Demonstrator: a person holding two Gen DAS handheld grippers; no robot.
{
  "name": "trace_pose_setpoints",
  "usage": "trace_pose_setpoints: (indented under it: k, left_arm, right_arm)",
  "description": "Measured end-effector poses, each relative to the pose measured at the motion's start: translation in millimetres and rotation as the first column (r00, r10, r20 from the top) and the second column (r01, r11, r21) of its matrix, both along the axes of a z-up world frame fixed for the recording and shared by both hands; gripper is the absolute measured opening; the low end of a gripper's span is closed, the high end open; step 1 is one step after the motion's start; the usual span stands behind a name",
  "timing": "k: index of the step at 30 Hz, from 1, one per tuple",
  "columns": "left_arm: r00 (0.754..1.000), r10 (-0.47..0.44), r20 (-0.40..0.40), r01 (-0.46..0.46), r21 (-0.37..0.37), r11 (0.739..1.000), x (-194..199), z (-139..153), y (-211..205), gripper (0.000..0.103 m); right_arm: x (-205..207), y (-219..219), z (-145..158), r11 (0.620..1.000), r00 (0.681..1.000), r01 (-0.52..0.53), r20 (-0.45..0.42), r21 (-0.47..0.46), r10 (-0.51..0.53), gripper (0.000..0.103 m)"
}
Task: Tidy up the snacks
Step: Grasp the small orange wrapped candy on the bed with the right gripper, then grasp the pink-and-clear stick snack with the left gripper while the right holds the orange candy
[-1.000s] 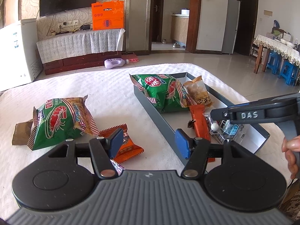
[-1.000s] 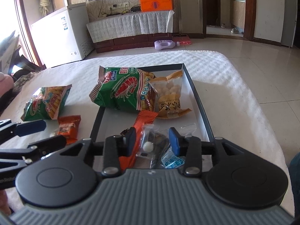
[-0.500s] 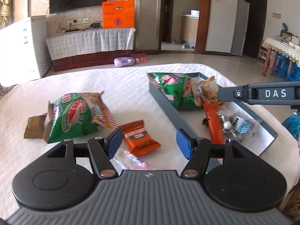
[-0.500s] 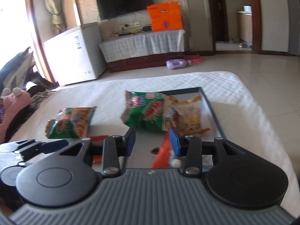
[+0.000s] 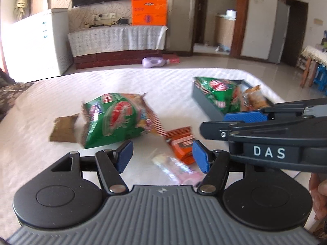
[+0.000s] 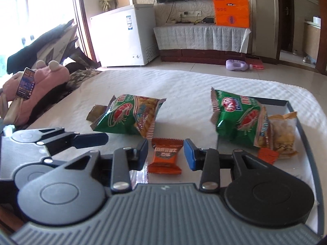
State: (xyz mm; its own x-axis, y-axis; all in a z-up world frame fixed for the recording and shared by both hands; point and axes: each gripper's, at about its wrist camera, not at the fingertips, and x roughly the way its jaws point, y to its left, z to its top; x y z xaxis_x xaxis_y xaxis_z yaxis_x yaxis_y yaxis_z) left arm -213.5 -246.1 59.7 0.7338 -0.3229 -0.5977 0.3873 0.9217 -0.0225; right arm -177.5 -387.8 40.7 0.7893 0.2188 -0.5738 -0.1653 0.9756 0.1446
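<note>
A grey tray (image 6: 304,130) at the right holds a green shrimp-chip bag (image 6: 239,120), a clear snack bag (image 6: 283,134) and an orange bar (image 6: 267,155). On the white cloth lie a second green bag (image 6: 130,115), a small orange packet (image 6: 166,156), a brown packet (image 5: 64,128) and a pink wrapped sweet (image 5: 179,169). My right gripper (image 6: 166,153) is open, its fingers either side of the orange packet, just above it. My left gripper (image 5: 162,157) is open and empty over the pink sweet; it also shows in the right wrist view (image 6: 90,139).
A pink plush toy (image 6: 47,75) with a phone (image 6: 26,82) lies off the table's left edge. A white freezer (image 6: 124,36), a TV bench and an orange bag (image 6: 231,13) stand beyond. A purple bottle (image 6: 237,64) lies on the floor.
Both grippers have swung left, away from the tray. The right gripper left the tray's sweets and now straddles the orange packet, crossing in front of the left gripper.
</note>
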Motion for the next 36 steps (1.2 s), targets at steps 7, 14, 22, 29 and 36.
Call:
trace_pose_setpoints:
  k: [7,14,22,29,36]
  left_arm:
    - [0.997,0.082,-0.014,-0.082,0.02,0.996,11,6,31,0.07]
    - [0.988,0.148,-0.041,-0.149,-0.023,0.989,22,10,59,0.07]
    - [0.989,0.134,-0.059,-0.136,-0.037,0.99,21,9,60,0.074]
    - [0.986,0.146,-0.082,-0.147,-0.011,0.989,24,-1,58,0.074]
    - [0.987,0.101,-0.128,-0.098,0.027,0.995,23,-18,44,0.074]
  right_arm:
    - [18,7,-10,0.998,0.999,0.047,-0.025,-0.035,-0.048,0.041]
    - [38,39,-30,0.982,0.995,0.015,-0.091,-0.186,-0.032,0.041]
    - [48,47,-48,0.989,0.985,-0.037,-0.174,-0.14,0.012,0.041]
    - [40,40,-33,0.996,0.991,-0.022,-0.135,-0.084,0.011,0.028]
    - [29,23,-21,1.0,0.993,-0.008,-0.118,-0.028,0.004,0.025]
